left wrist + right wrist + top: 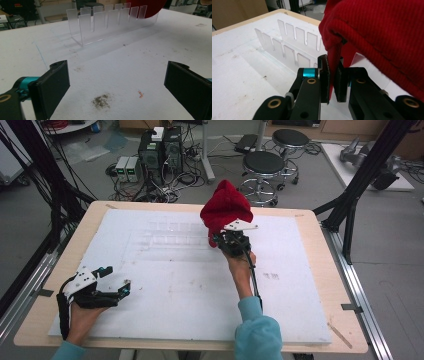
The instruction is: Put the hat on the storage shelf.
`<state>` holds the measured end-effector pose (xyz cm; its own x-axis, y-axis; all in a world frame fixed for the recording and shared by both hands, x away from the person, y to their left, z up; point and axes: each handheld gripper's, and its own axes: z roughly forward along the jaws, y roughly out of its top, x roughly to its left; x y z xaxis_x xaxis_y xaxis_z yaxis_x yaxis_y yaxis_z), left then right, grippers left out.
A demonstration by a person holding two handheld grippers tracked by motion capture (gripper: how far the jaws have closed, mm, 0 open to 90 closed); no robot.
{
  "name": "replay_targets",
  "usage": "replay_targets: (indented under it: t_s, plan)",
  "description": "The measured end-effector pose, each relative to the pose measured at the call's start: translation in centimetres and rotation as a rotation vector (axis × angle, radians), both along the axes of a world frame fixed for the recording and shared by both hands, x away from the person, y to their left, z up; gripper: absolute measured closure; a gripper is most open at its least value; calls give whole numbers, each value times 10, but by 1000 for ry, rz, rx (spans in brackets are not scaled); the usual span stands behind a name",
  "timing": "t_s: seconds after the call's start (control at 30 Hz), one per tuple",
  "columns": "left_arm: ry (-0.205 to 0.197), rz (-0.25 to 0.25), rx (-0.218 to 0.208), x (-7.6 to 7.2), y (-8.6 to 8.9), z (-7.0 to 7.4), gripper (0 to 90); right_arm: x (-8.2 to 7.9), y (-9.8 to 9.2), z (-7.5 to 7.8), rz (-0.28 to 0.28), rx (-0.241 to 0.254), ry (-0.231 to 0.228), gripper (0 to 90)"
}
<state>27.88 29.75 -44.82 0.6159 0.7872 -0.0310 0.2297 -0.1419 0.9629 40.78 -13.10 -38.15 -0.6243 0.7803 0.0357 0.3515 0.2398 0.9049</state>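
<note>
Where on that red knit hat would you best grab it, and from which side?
By a thin fold of its lower edge, from below: the red hat is soft and bulky, and only that edge fits between jaws. The right gripper pinches it there, with the hat bulging above.

The hat (382,37), upper right, is showing red ribbed knit cloth; the rack (110,22) is looking clear glossy plastic; the bench (310,217) is showing matt wood edging.
</note>
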Motion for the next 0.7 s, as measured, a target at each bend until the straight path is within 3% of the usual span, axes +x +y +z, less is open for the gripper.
replay_targets:
  t_s: [0.43,0.57,0.6,0.7]
  plan:
    - [4,-2,-19,0,2,0,66,-4,0,0,-15,-40,48,832]
    - [3,0,-23,0,3,0,65,-6,2,-2,-24,-80,64,720]
    - [2,0,-23,0,3,0,66,-7,2,-2,-21,-83,61,718]
    - [0,3,-32,0,3,0,66,-14,-1,-3,-24,-81,29,577]
